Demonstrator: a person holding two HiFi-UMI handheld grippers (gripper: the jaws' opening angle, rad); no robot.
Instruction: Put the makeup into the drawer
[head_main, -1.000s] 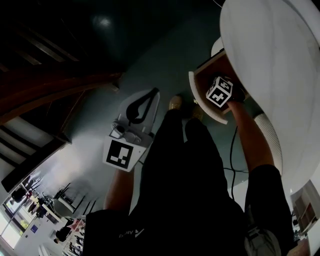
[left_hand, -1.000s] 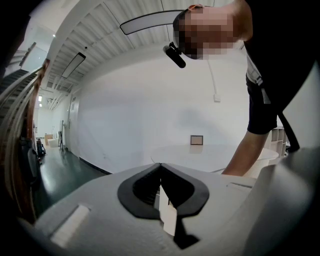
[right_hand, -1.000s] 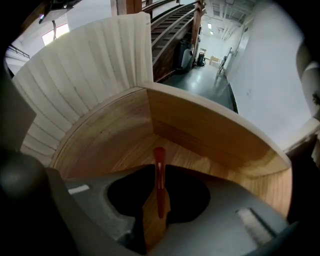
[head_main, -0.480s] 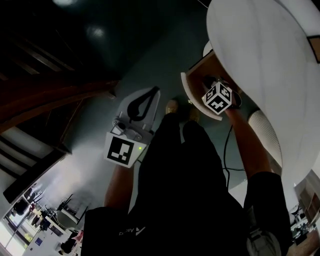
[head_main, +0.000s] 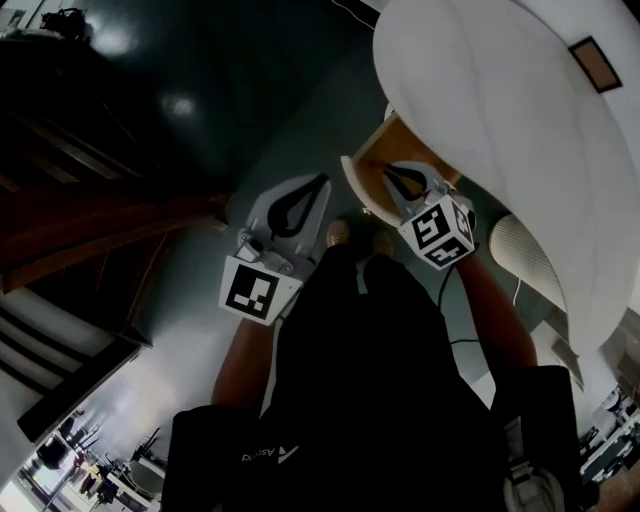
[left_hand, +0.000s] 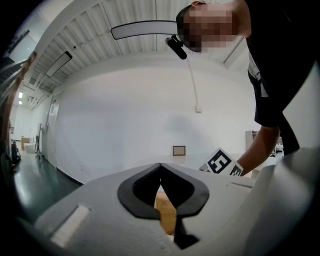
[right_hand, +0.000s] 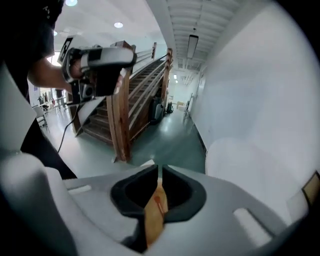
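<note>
An open wooden drawer (head_main: 362, 158) sticks out from under the round white table (head_main: 500, 110). My right gripper (head_main: 405, 182) hangs above the drawer's front, marker cube (head_main: 440, 232) toward me. Its jaws have just been closing and stand a thin slit apart with nothing between them (right_hand: 159, 172). Below that slit shows tan wood with a small red mark (right_hand: 158, 201); I cannot tell what the mark is. My left gripper (head_main: 290, 208) hovers left of the drawer, shut and empty (left_hand: 160, 166). No makeup item is clearly visible.
A wooden staircase (right_hand: 125, 95) rises at the left over the dark green floor (head_main: 200, 90). A small brown frame (head_main: 594, 63) lies on the table. A ribbed white seat (head_main: 520, 255) stands by my right arm. My legs and shoes (head_main: 340, 232) fill the middle.
My right gripper has lifted up out of the drawer, so its jaws now show above the drawer front, narrower than before. The left gripper has drifted slightly up, toward the drawer.
</note>
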